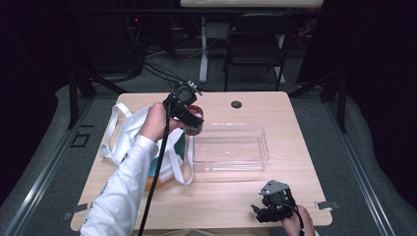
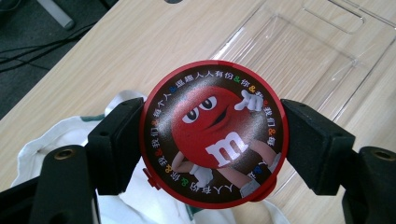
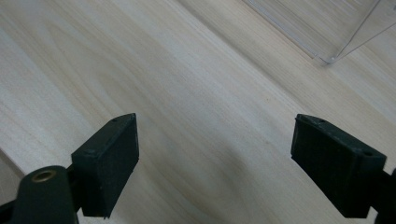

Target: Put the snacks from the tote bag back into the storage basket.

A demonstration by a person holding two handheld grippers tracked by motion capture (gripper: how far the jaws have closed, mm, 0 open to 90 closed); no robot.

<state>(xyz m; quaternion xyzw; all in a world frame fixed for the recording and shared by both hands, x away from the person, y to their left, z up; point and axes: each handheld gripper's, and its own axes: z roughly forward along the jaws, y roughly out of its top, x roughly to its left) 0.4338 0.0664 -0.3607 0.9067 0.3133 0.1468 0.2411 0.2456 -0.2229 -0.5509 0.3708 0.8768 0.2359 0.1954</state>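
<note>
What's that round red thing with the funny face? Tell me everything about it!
It is a round candy tin with a shiny red rim and a dark lid. The lid shows a red cartoon candy with eyes, white gloves, a white "m", and a ring of small writing. The left gripper squeezes it between its black pads, lid facing the camera. It is lifted above the white cloth bag, beside the clear plastic tray.

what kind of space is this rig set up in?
Probably a lab or recording room, not a home: a bare wooden table on grey carpet, dark curtains around it, loose cables on the floor, and a black folding chair by a second desk behind.
</note>
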